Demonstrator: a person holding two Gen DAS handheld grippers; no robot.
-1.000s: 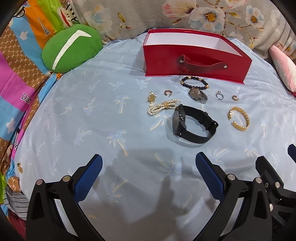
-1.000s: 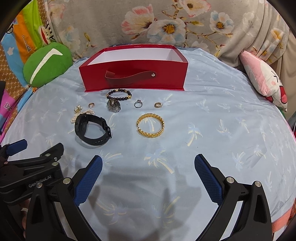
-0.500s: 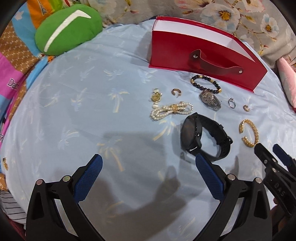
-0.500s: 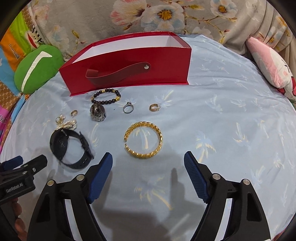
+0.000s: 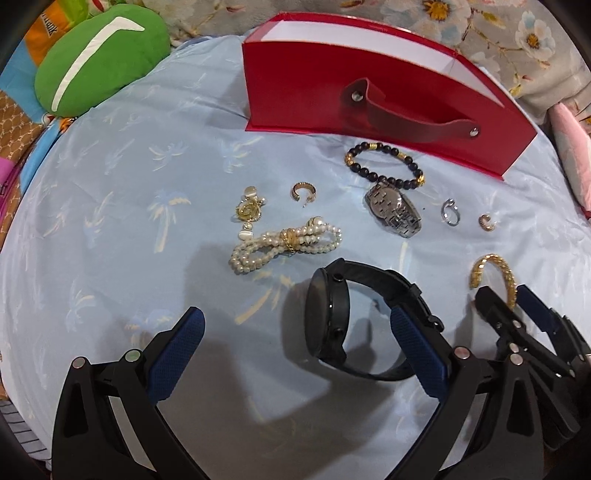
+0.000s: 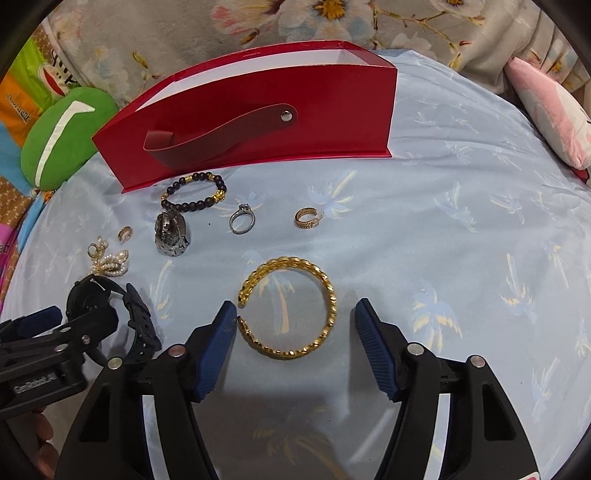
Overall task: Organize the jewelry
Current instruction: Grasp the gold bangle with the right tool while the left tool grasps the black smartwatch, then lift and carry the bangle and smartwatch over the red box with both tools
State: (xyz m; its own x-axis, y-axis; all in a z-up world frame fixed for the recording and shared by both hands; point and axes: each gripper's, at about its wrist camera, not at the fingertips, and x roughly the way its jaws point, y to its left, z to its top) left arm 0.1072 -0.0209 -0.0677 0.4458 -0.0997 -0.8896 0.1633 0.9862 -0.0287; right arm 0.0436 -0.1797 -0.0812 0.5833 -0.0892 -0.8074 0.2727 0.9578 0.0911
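Jewelry lies on a light blue sheet before an open red box (image 5: 369, 85) (image 6: 258, 114). My left gripper (image 5: 295, 332) is open, its right finger (image 5: 417, 350) inside the loop of a black watch (image 5: 332, 321), which also shows in the right wrist view (image 6: 92, 299). My right gripper (image 6: 295, 325) is open around the near part of a gold bangle (image 6: 291, 306) (image 5: 495, 269). A pearl bracelet (image 5: 284, 243), a bead bracelet (image 5: 384, 166) (image 6: 195, 192), a silver watch (image 5: 395, 210) (image 6: 171, 232), a silver ring (image 6: 242, 219) and gold hoop earrings (image 6: 306, 219) (image 5: 303, 192) lie nearby.
A green cushion (image 5: 99, 59) (image 6: 62, 140) sits at the far left. A pink pillow (image 6: 550, 110) lies at the right edge. Floral fabric (image 6: 332, 22) rises behind the box. The right gripper's fingers (image 5: 517, 325) show beside my left one.
Both grippers moved forward and down toward the jewelry. The left now reaches the black watch. The right has narrowed and now straddles the gold bangle.
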